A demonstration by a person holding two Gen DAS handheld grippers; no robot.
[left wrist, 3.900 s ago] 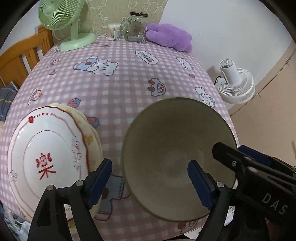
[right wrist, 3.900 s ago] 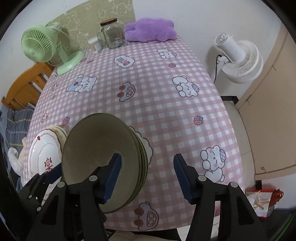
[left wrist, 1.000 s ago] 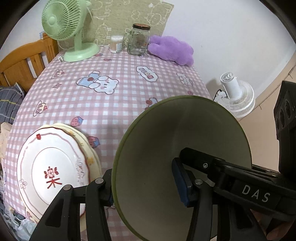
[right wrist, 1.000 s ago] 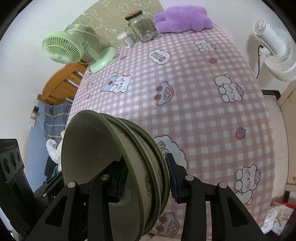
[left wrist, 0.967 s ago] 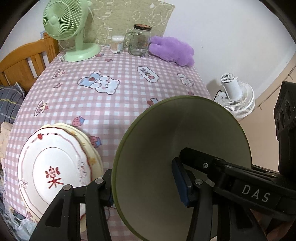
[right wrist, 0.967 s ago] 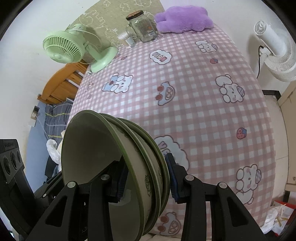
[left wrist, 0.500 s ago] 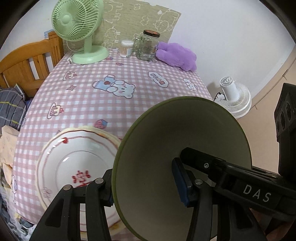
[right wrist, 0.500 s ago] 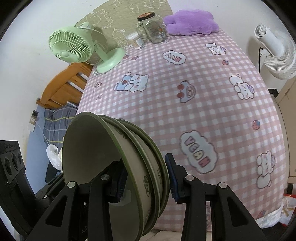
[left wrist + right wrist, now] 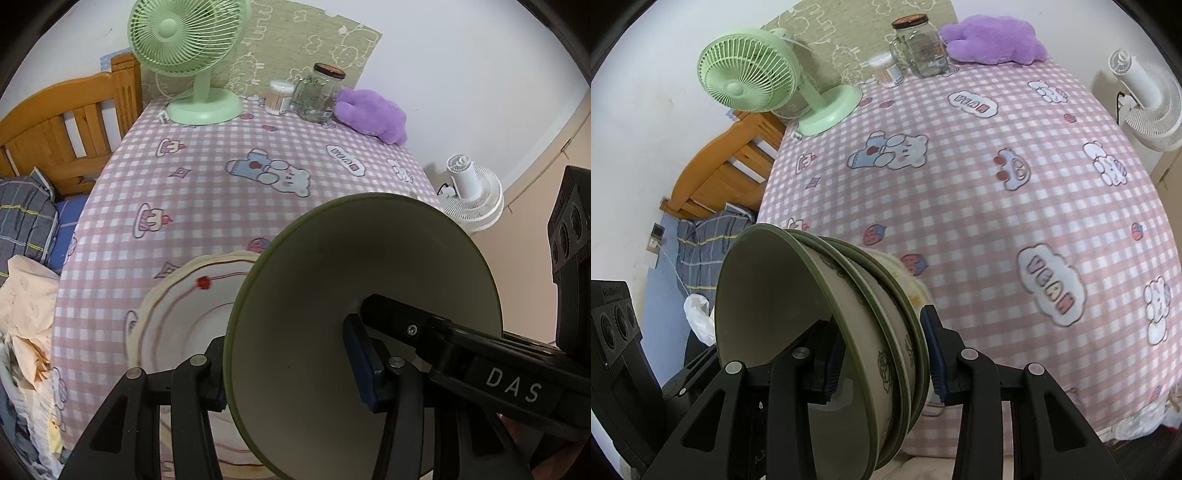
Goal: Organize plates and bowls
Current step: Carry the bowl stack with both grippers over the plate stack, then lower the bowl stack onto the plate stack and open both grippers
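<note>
A stack of three olive-green bowls (image 9: 332,295) is held tilted in the air, nested together, and also shows in the right wrist view (image 9: 812,314). My left gripper (image 9: 291,369) is shut on the stack's rim. My right gripper (image 9: 882,358) is shut on the same stack from the other side. Below the stack, a pile of white plates with red trim (image 9: 177,314) lies on the pink checked tablecloth (image 9: 207,192) near its front edge. In the right wrist view only a sliver of the plates (image 9: 905,273) shows behind the bowls.
A green desk fan (image 9: 188,55), a cotton-swab pot (image 9: 279,96), a glass jar (image 9: 319,92) and a purple plush (image 9: 373,114) stand along the table's far edge. A wooden bed frame (image 9: 62,129) is on the left, a white floor fan (image 9: 472,192) on the right.
Both grippers have carried the bowl stack left, so it now hangs over the plate pile. The grip on the bowls is unchanged.
</note>
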